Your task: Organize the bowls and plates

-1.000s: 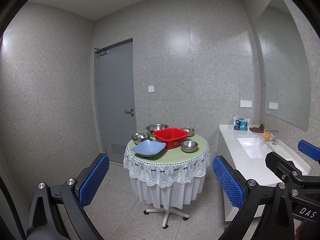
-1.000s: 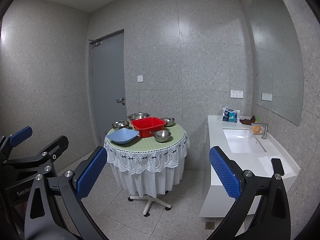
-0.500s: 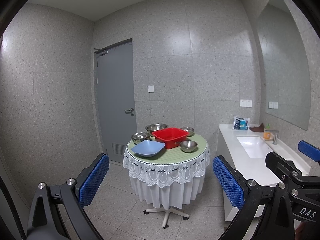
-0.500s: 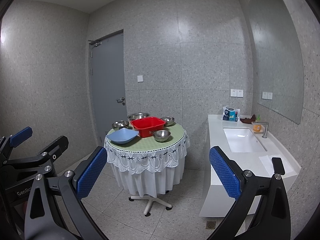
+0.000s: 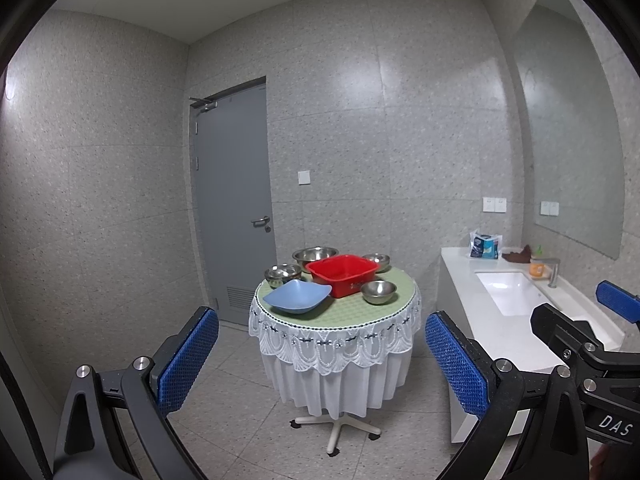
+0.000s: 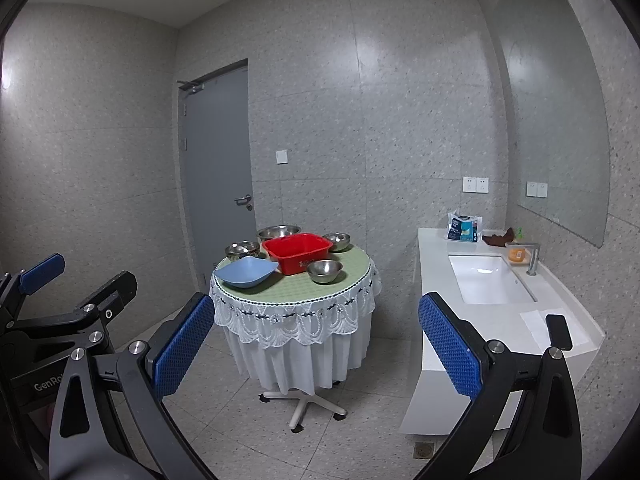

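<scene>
Since both tools hang well back from the round table [image 5: 336,314], nothing is in hand yet: the left gripper [image 5: 320,364] and the right gripper [image 6: 316,350] each stand with jaws spread wide and empty.

The dishes all sit on the table's green top. A blue plate [image 5: 298,297] lies at the front left edge, a red tub [image 5: 343,274] in the middle, and four steel bowls around it: one [image 5: 379,291] at the front right, one [image 5: 283,274] at the left edge just behind the plate, a larger one [image 5: 315,256] at the back, and a small one [image 5: 375,262] at the back right.

The steel bowls are probably light, stiff and slick, so a pinch across the rim, one pad inside and one outside, looks safer than squeezing the rounded wall, which could squirt free. The blue plate seems to be shallow plastic with upturned corners; a corner overhanging toward the front edge offers the easiest bite. Nothing here looks fragile, though bowls may clatter or slide on the cloth when nudged. The tub looks the likely place to gather them.
</scene>
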Tool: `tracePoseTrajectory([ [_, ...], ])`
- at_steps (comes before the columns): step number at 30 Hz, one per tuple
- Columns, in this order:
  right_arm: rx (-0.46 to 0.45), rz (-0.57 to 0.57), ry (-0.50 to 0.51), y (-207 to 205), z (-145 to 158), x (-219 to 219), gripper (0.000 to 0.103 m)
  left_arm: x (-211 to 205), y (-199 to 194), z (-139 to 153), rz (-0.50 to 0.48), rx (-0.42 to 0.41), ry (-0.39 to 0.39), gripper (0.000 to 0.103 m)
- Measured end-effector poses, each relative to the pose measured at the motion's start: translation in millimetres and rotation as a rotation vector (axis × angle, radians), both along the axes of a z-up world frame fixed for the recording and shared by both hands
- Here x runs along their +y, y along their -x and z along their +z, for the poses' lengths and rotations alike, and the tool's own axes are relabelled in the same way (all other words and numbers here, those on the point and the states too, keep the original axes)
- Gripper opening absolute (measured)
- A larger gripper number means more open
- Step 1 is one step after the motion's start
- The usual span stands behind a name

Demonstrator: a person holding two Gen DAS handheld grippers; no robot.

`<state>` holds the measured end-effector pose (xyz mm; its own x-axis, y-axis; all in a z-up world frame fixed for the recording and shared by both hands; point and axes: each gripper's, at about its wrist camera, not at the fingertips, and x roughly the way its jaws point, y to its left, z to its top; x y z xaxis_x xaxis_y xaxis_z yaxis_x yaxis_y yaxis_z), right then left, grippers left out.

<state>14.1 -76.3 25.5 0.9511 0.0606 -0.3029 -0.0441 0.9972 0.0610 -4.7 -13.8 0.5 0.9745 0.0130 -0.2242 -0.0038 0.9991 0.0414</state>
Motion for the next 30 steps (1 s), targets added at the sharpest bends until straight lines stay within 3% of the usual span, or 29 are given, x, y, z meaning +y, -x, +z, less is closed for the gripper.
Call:
tracePoseTrajectory([
  [11, 0.024, 0.014, -0.011, -18, 2, -14, 0.103, -17, -16, 9, 0.012, 0.026, -0.011, 0.102],
  [19, 0.071, 0.024, -0.045, -45, -8, -31, 0.103, -33, -48, 15, 0.019, 0.070, -0.032, 0.102],
  [30, 0.163, 0.000, -0.064, -114, -35, -36, 0.103, -32, -148, 14, -0.011, 0.170, -0.027, 0.102],
])
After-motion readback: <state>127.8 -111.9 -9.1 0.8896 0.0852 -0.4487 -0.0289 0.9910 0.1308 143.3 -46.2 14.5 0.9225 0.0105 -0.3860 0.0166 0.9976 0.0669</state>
